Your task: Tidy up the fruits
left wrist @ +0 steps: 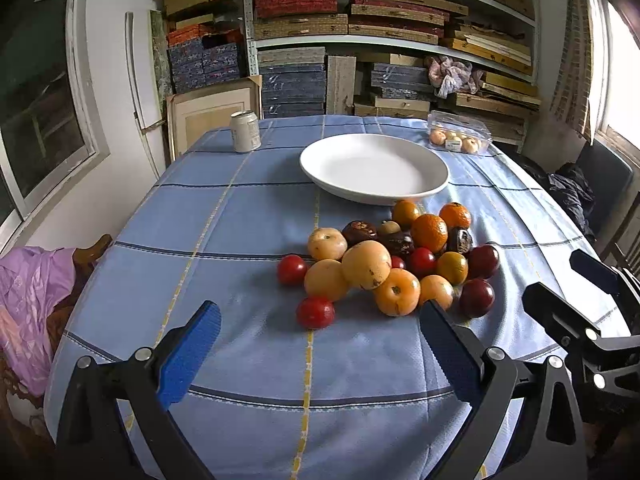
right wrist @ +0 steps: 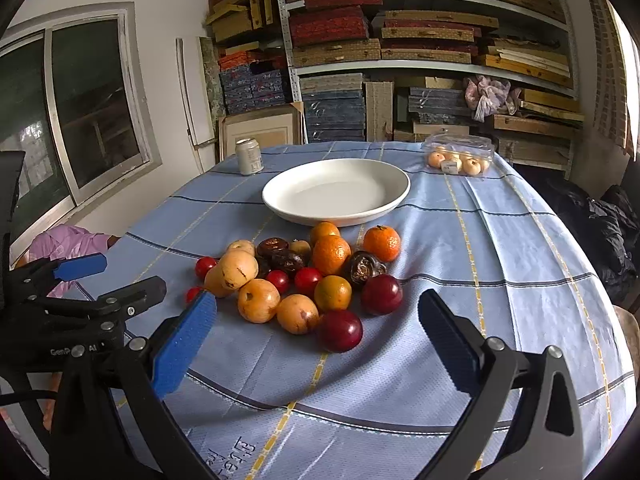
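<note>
Fruit (left wrist: 384, 264) is seen in the left wrist view as one loose heap on the blue checked tablecloth (left wrist: 224, 216), just short of the white plate (left wrist: 374, 168), which is empty; the heap appears to have been left beside the plate as its likely destination. From the heap, the plate lies at 12 o'clock, a drink can (left wrist: 245, 131) at 11 o'clock and a clear box of small fruit (left wrist: 460, 134) at 1 o'clock, both well apart. The left gripper (left wrist: 320, 356) is held with its fingers spread wide and nothing between them, a small red fruit (left wrist: 315, 312) lying just ahead. Bare cloth is left open at 9 o'clock of the heap; the right gripper crowds 3 o'clock. In the right wrist view the right gripper (right wrist: 316, 344) is likewise released and empty, and a dark red plum (right wrist: 340, 330) lies nearest, just ahead of the gap. The left gripper is seen at 9 o'clock, close to the heap's edge. Clear cloth is noted at 3 o'clock, up to the table's drop-off. The plate rim nearly touches the topmost oranges (right wrist: 331, 254), so a lift over it is judged necessary; round fruit may roll.
</note>
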The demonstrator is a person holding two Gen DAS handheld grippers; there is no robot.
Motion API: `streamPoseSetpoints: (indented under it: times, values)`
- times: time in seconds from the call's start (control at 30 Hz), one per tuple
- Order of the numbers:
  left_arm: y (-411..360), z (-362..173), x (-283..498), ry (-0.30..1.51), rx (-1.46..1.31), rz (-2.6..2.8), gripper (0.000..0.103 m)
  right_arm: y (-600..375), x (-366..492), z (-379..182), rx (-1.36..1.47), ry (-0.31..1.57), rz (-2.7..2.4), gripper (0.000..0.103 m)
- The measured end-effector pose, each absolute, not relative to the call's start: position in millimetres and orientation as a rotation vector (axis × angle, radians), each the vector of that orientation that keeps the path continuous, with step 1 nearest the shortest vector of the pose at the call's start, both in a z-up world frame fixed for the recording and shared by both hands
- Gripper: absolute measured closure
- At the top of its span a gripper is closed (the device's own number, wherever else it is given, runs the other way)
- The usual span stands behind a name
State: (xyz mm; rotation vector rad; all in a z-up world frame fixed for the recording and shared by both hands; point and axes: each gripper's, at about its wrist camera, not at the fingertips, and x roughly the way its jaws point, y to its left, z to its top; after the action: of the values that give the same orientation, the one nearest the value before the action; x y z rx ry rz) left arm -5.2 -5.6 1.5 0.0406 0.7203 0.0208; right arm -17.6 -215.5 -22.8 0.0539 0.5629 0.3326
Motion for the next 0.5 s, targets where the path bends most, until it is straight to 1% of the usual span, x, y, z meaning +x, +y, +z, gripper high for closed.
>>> streamPoseSetpoints:
  times: [0.5]
  values:
    - [6.2, -2.0, -1.5, 0.736, 0.0, 0.037, 0.003, -212.4, -17.4, -22.8, 0.041, 0.564, 0.324, 0.004]
